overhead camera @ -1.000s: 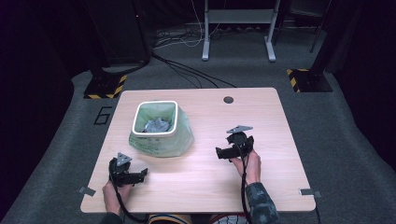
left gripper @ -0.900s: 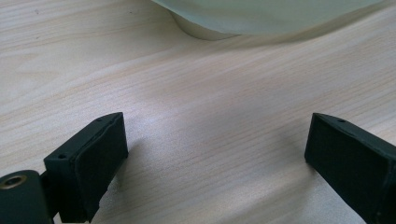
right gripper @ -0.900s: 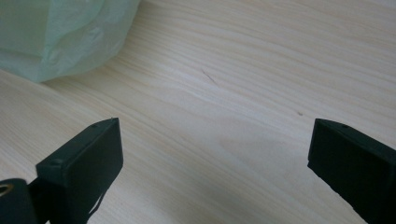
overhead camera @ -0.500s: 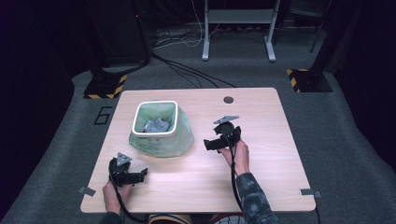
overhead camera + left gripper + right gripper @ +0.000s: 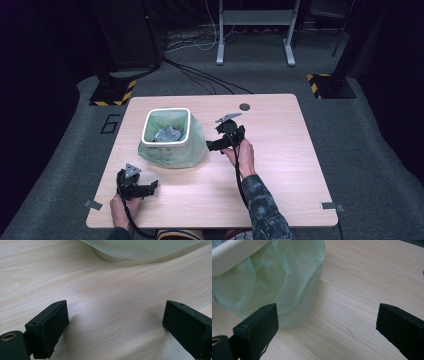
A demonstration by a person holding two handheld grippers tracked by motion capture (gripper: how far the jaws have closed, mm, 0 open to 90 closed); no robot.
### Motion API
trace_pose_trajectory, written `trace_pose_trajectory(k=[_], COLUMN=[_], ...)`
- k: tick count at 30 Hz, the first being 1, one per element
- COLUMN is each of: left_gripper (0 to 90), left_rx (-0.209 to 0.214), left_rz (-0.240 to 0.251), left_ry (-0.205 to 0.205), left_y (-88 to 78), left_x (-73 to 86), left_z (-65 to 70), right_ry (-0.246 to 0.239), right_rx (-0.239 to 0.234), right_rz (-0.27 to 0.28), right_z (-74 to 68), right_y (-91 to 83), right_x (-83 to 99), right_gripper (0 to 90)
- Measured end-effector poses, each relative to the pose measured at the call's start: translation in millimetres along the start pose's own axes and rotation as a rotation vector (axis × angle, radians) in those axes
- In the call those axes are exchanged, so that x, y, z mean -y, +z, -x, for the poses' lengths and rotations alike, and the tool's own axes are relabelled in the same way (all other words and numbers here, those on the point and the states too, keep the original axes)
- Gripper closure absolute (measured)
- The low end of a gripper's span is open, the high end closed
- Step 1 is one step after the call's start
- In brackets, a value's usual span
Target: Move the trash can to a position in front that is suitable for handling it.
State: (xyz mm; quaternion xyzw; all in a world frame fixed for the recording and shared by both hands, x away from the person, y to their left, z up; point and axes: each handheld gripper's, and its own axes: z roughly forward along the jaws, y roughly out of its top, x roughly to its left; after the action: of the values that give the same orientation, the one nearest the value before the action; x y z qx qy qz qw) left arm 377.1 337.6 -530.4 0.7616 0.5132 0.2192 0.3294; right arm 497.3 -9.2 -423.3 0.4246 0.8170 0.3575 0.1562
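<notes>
A small white bin [image 5: 167, 125] lined with a pale green bag [image 5: 172, 152] stands on the left half of the wooden table [image 5: 280, 150], with crumpled grey stuff [image 5: 167, 134] inside. My right gripper [image 5: 211, 145] hovers open just to the right of the bag, its jaws wide apart. In the right gripper view the bag [image 5: 277, 285] hangs below the bin's white rim [image 5: 234, 252], right in front of my right gripper [image 5: 325, 327]. My left gripper [image 5: 150, 187] rests open near the table's front left edge; its own view shows my left gripper [image 5: 115, 327] over bare wood, the bag's lower edge [image 5: 140, 250] farther off.
A dark round hole [image 5: 244, 106] sits near the table's far edge. Beyond the table are floor cables [image 5: 200, 75], a metal stand [image 5: 255, 30] and yellow-black striped bases [image 5: 112, 92]. Grey tape tabs [image 5: 330, 206] mark the front corners.
My right gripper has moved left across the table, from the right half up close to the bagged bin. The left gripper has stayed in place.
</notes>
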Motion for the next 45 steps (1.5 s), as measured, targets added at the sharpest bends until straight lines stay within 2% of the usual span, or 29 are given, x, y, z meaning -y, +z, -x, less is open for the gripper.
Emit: trace_pose_trajectory(k=[7, 10, 19, 23, 28, 30, 35, 36, 37, 38, 40, 41, 42, 45], left_gripper=[6.5, 6.5, 6.5, 6.5, 6.7, 6.7, 6.9, 6.9, 6.9, 6.8, 6.8, 6.9, 6.9, 7.0], left_rx=[0.001, 0.0, -0.005, -0.004, -0.004, -0.003, -0.004, -0.003, -0.003, -0.004, -0.001, -0.001, -0.004, -0.005], left_rz=[0.0, 0.001, 0.001, 0.002, 0.0, 0.0, 0.001, 0.001, 0.001, 0.001, 0.0, 0.0, 0.001, 0.002], left_ry=[0.001, 0.001, 0.004, 0.002, 0.006, 0.005, 0.006, 0.006, 0.006, 0.006, 0.004, 0.004, 0.005, 0.005], left_y=[0.0, 0.1, -0.1, 0.0, -0.2, -0.2, -0.2, -0.2, -0.2, -0.2, 0.0, 0.0, -0.2, -0.2], left_x=[-0.1, -0.1, -0.1, 0.0, -0.1, -0.1, 0.0, 0.0, 0.0, -0.1, -0.1, -0.1, 0.0, 0.0], left_z=[0.0, 0.1, 0.3, 0.2, 0.0, -0.1, 0.0, 0.1, 0.1, 0.1, -0.3, -0.3, -0.1, 0.2], right_ry=[0.003, -0.028, -0.054, -0.04, -0.049, -0.025, -0.017, -0.019, -0.019, -0.013, -0.009, -0.009, -0.008, 0.008], right_rx=[-0.023, -0.018, -0.025, -0.04, -0.039, -0.062, -0.067, -0.078, -0.078, -0.08, -0.068, -0.068, -0.052, -0.039], right_rz=[0.013, 0.016, 0.027, 0.035, 0.029, 0.032, 0.021, 0.001, 0.001, -0.007, -0.029, -0.029, -0.048, -0.051], right_z=[-4.5, -9.5, -19.7, -22.1, -26.9, -28.1, -34.2, -38.9, -38.9, -43.7, -47.6, -47.6, -51.6, -53.5], right_y=[4.4, 6.1, 9.9, 13.9, 19.9, 26.9, 37.4, 45.0, 45.0, 50.5, 54.6, 54.6, 60.1, 64.4], right_x=[-14.9, -23.3, -50.7, -61.9, -72.8, -81.2, -85.6, -87.5, -87.5, -88.7, -90.0, -90.0, -90.9, -90.4], right_gripper=[4.2, 6.1, 8.3, 9.7, 10.9, 13.2, 15.6, 19.5, 19.5, 25.3, 30.7, 30.7, 36.4, 41.6])
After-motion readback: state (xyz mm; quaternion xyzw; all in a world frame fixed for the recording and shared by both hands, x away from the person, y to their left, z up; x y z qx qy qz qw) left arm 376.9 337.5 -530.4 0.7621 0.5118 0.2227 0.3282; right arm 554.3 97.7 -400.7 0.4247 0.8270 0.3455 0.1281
